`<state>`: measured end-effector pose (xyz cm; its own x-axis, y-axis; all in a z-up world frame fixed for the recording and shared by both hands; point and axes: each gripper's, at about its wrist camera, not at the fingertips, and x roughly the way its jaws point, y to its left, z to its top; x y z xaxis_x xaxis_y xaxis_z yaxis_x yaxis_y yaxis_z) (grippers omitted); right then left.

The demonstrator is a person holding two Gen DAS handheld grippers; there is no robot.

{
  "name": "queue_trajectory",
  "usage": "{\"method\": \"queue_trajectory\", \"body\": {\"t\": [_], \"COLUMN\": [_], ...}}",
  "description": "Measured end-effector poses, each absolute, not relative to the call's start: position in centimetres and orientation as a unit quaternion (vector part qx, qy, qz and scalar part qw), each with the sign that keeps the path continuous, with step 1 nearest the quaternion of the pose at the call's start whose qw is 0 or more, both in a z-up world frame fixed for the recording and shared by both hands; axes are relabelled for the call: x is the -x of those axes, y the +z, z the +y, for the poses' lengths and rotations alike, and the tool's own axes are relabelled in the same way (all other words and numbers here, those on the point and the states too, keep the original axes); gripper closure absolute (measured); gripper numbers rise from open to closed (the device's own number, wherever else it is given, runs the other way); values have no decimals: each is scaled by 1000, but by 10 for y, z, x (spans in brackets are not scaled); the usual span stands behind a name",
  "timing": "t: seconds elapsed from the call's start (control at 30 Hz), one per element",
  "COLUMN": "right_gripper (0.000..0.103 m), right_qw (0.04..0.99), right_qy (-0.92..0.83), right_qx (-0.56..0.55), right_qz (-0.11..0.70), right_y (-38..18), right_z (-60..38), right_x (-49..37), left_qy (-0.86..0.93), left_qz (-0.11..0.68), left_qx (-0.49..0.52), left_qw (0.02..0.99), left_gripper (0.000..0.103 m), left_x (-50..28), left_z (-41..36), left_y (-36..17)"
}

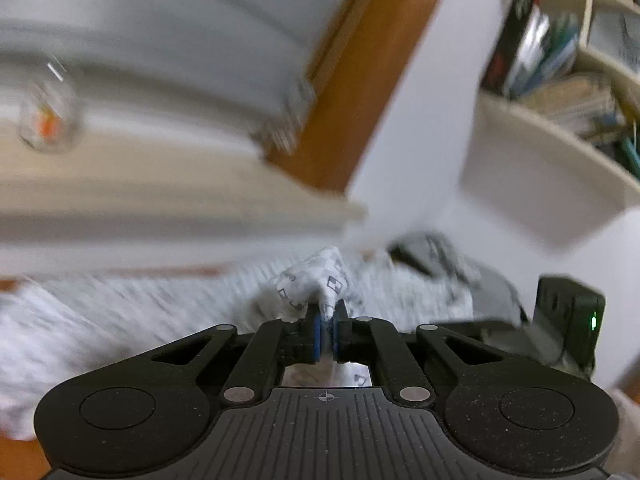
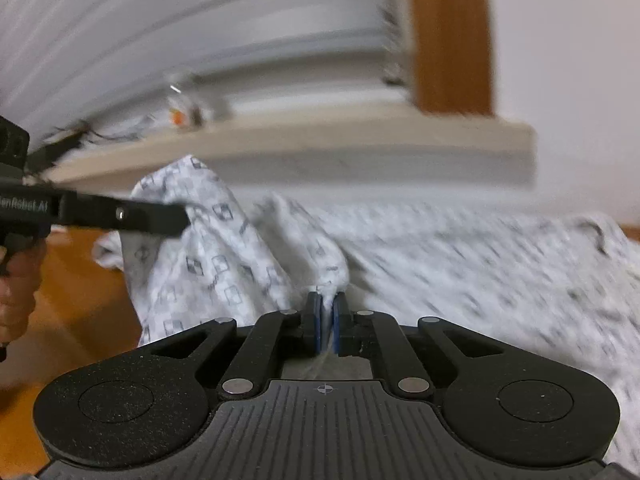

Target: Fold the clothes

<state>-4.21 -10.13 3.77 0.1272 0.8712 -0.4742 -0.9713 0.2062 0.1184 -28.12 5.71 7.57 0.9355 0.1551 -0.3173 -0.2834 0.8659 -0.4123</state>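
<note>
Both the left gripper [image 1: 328,322] and right gripper [image 2: 327,320] pinch bunched folds of the patterned garment [image 2: 216,256] just ahead, apparently ready to lift and fold it

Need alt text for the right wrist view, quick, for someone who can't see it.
The right gripper is shut on a pinch of white patterned cloth spread over a wooden surface. At left, the left gripper grips the same cloth. The background is motion-blurred.
</note>
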Motion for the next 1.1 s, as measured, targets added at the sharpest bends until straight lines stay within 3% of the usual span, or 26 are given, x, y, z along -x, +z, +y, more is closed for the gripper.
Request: {"method": "queue_trajectory", "body": {"t": [0.2,0.3,0.53,0.67,0.73,0.8,0.87,0.97,1.1], "right_gripper": [97,97,88,85,82,80,80,80,92], "right_qw": [716,707,711,704,695,685,673,653,612], "right_qy": [674,688,658,648,649,655,661,678,709], "right_qx": [113,118,195,223,240,257,271,283,300], "right_qz": [143,115,153,188,193,191,190,181,181], "right_y": [88,108,88,66,59,56,54,53,49], "right_z": [-74,-61,-60,-95,-113,-129,-143,-159,-169], "right_x": [94,114,118,106,109,119,129,154,191], "left_qy": [176,210,294,307,315,317,317,303,284], "left_qz": [58,56,221,226,221,217,214,220,238], "left_qx": [216,198,204,204,187,172,161,152,157], "left_qw": [958,956,907,902,904,907,910,915,915], "left_gripper": [98,98,96,79,60,51,44,44,44], "left_x": [356,372,362,368,369,373,378,378,373], "left_z": [62,68,99,94,86,74,63,49,34], "left_y": [130,147,65,51,56,63,68,67,51]}}
